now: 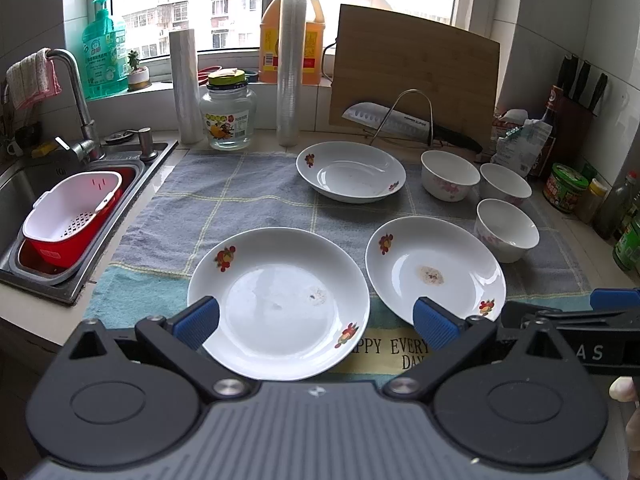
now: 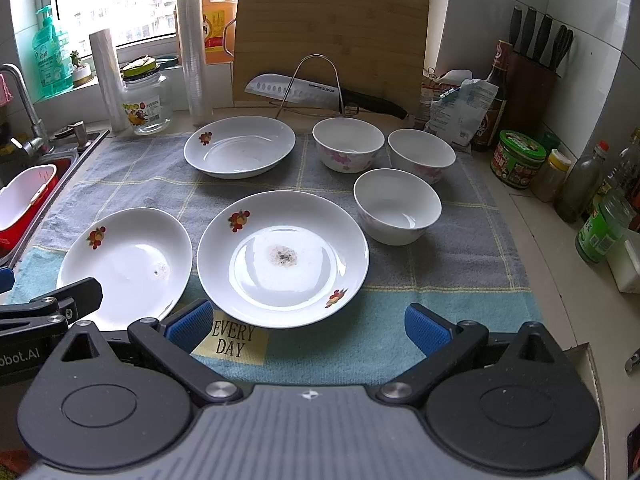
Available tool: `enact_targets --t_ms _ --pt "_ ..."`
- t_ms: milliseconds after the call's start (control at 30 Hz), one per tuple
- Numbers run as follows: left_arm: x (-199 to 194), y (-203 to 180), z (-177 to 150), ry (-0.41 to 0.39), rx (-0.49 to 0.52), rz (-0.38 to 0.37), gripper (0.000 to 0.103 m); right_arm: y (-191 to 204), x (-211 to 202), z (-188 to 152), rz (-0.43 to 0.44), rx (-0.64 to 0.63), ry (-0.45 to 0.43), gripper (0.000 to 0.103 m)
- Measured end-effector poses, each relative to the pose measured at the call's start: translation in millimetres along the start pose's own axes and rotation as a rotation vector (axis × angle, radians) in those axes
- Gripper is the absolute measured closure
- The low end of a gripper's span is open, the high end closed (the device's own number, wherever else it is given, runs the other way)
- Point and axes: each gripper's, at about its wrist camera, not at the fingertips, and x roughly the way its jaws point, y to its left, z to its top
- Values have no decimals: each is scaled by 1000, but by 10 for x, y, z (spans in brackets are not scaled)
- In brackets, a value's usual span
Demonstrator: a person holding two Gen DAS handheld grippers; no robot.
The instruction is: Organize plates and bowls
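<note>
Three white plates with fruit prints lie on a checked towel (image 1: 224,208): a near left plate (image 1: 278,302) (image 2: 128,262), a near right plate (image 1: 434,270) (image 2: 282,258) with a dirty spot, and a far plate (image 1: 350,171) (image 2: 239,146). Three white bowls stand upright at the right: a far left bowl (image 1: 449,174) (image 2: 347,143), a far right bowl (image 1: 505,184) (image 2: 421,154), a near bowl (image 1: 506,229) (image 2: 397,205). My left gripper (image 1: 316,320) is open and empty above the near left plate's front. My right gripper (image 2: 308,326) is open and empty before the near right plate.
A sink (image 1: 36,184) with a red-and-white strainer basket (image 1: 70,216) lies at the left. A cutting board (image 1: 412,76), a knife on a wire rack (image 1: 404,120), a glass jar (image 1: 228,112) and film rolls (image 1: 289,72) stand behind. Bottles and jars (image 2: 516,158) line the right.
</note>
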Motion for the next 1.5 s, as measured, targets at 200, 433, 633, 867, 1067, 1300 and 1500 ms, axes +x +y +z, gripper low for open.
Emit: enact_targets --t_ms 200,433,633,867,1067,1300,1500 --pt "-1 -23 24 0 0 -2 1 -3 3 1 0 0 -1 0" --pt "6 4 30 -1 -1 -1 1 -5 7 8 -2 1 -2 0" --pt "-3 4 34 -1 -1 -1 1 -7 0 11 -3 6 -2 0" --pt "2 2 44 -2 0 1 1 -9 -3 10 -2 6 -3 0" --pt "-2 -2 70 -4 0 1 1 -11 -10 14 -2 6 -3 0" --pt "-15 -5 85 -5 1 0 1 -14 -11 11 -3 6 -4 0" --pt "-23 -12 89 -6 2 0 1 -11 -21 20 -3 7 -5 0"
